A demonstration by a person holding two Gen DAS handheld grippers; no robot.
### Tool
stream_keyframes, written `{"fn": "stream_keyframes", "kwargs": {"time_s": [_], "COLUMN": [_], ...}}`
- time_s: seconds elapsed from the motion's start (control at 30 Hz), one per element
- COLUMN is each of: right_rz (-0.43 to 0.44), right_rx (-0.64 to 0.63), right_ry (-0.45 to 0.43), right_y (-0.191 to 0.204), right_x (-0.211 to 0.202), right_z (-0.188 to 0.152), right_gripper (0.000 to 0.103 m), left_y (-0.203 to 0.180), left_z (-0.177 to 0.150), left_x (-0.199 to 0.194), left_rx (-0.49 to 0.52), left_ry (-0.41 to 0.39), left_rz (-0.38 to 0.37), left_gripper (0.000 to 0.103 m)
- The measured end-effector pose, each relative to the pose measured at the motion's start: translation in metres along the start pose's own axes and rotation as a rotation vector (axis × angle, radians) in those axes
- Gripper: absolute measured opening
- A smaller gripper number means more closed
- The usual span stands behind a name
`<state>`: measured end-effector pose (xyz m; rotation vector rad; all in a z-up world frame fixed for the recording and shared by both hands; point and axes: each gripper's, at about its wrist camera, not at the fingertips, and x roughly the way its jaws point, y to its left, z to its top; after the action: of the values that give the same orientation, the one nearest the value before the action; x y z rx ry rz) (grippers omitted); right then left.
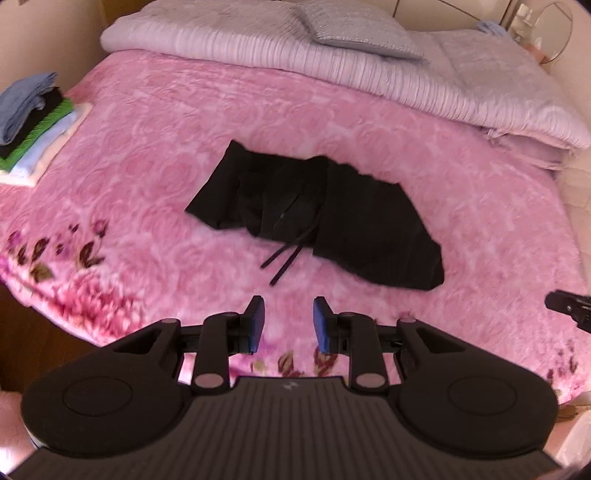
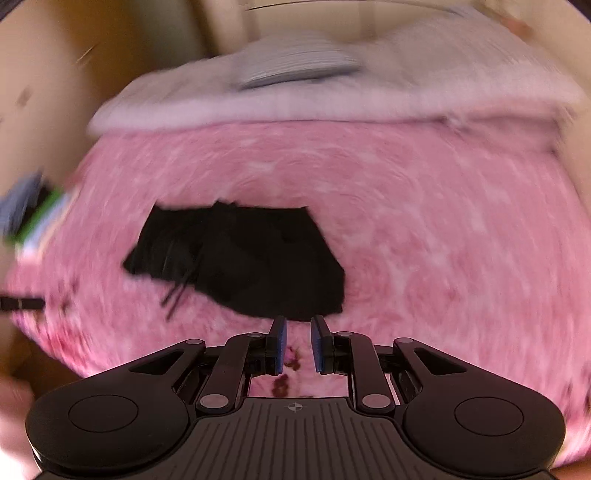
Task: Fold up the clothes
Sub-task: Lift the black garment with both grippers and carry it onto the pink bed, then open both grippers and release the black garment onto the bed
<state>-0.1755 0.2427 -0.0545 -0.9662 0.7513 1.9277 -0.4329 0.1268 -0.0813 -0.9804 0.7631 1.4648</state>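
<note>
A black garment with drawstrings (image 1: 317,214) lies crumpled on the pink blanket (image 1: 155,140). It also shows in the right wrist view (image 2: 243,258), which is blurred. My left gripper (image 1: 289,312) is open and empty, above the blanket just short of the drawstring ends. My right gripper (image 2: 298,326) is open and empty, at the garment's near edge. The tip of the right gripper (image 1: 569,306) shows at the right edge of the left wrist view.
A stack of folded clothes (image 1: 33,118) sits at the bed's left edge, also seen in the right wrist view (image 2: 33,218). A folded pale quilt (image 1: 332,70) with a grey pillow (image 1: 354,29) lies along the far side.
</note>
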Motion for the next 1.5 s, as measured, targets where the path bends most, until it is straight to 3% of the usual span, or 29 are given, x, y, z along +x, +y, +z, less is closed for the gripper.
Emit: {"fn": "stream_keyframes", "kwargs": {"time_s": [0.17, 0.4, 0.6, 0.9, 1.5], "right_rz": [0.015, 0.045, 0.059, 0.039, -0.056], "right_rx": [-0.124, -0.195, -0.215, -0.222, -0.086], "right_ry": [0.077, 0.132, 0.107, 0.072, -0.002], "right_y": [0.015, 0.018, 0.024, 0.043, 0.102], "right_x": [0.026, 0.056, 0.05, 0.044, 0.027], "right_z": [-0.038, -0.067, -0.076, -0.079, -0.077], "right_gripper": [0.018, 0.019, 0.041, 0.044, 0.045], "left_y": [-0.008, -0.007, -0.004, 0.015, 0.053], "left_z": [-0.037, -0.053, -0.052, -0.044, -0.018], "left_x": [-0.01, -0.024, -0.034, -0.035, -0.025], "left_rx": [-0.032, -0.056, -0.05, -0.007, 0.165], "left_ry": [0.011, -0.002, -0.018, -0.029, -0.057], "left_rz": [0.051, 0.08, 0.086, 0.051, -0.051], "left_gripper": [0.024, 0.024, 0.025, 0.026, 0.026]}}
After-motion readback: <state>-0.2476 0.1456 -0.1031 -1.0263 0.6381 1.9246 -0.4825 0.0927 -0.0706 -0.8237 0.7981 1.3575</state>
